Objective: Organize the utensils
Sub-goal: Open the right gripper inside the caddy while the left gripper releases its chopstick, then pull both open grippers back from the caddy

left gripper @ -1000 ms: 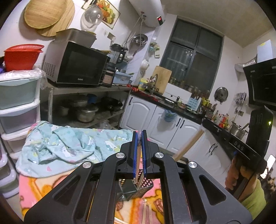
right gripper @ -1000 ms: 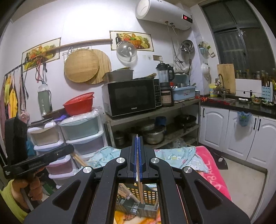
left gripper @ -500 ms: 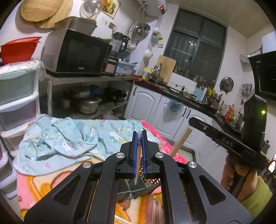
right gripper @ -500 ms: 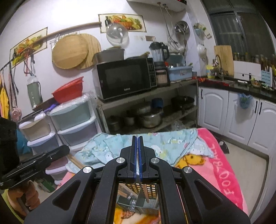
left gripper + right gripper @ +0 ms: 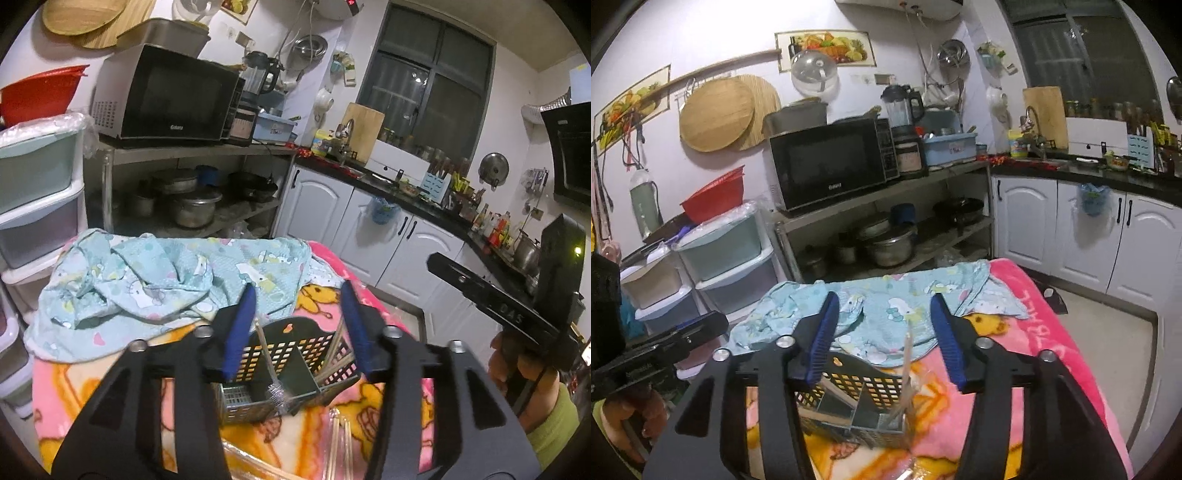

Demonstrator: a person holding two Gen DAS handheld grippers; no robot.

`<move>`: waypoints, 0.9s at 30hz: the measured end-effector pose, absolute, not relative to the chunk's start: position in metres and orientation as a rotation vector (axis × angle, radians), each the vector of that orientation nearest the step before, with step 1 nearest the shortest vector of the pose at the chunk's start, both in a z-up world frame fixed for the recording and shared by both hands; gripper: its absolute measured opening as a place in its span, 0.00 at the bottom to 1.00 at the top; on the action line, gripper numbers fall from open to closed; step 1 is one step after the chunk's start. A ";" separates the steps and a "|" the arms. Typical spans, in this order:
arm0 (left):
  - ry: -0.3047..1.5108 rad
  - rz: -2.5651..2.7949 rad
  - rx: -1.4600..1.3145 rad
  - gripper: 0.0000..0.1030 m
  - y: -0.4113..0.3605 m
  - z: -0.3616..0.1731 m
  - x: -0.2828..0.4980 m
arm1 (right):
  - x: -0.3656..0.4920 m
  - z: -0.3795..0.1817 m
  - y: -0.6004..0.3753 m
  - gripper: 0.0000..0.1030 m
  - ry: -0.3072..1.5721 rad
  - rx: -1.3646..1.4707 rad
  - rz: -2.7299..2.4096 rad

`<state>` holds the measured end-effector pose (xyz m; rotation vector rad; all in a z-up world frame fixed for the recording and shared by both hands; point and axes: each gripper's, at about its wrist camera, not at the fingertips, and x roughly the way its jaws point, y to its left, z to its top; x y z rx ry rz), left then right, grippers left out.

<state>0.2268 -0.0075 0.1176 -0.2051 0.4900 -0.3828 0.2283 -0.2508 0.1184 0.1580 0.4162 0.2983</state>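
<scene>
A black perforated utensil caddy (image 5: 288, 354) with compartments stands on the cartoon blanket, just below both grippers; it also shows in the right wrist view (image 5: 857, 402). My left gripper (image 5: 299, 328) is open and empty above it. A thin straw brush (image 5: 269, 373) stands in its middle compartment, and wooden chopsticks (image 5: 332, 354) lean in the right one. My right gripper (image 5: 886, 336) is open and empty above the caddy, where a pale stick (image 5: 907, 373) stands upright in one compartment and other chopsticks (image 5: 838, 397) lean on the left.
A crumpled light-blue cloth (image 5: 155, 280) lies on the blanket behind the caddy. Clear plastic with more chopsticks (image 5: 340, 443) lies at the near edge. Plastic drawers (image 5: 720, 258) and a shelf with a microwave (image 5: 827, 166) stand beyond. The other gripper's handle (image 5: 517, 302) is at right.
Both grippers were shut on a stick each and have lowered toward the caddy. Both have opened, and the sticks now stand in the caddy.
</scene>
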 end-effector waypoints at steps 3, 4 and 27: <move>0.455 -0.366 -0.181 0.63 -0.010 0.123 0.217 | 0.214 0.120 -0.258 0.62 0.393 0.143 0.278; 0.446 -0.363 -0.178 0.70 -0.010 0.125 0.213 | 0.209 0.121 -0.260 0.65 0.387 0.140 0.274; 0.449 -0.322 -0.228 0.90 -0.001 0.112 0.161 | 0.133 0.102 -0.282 0.87 0.379 0.071 0.236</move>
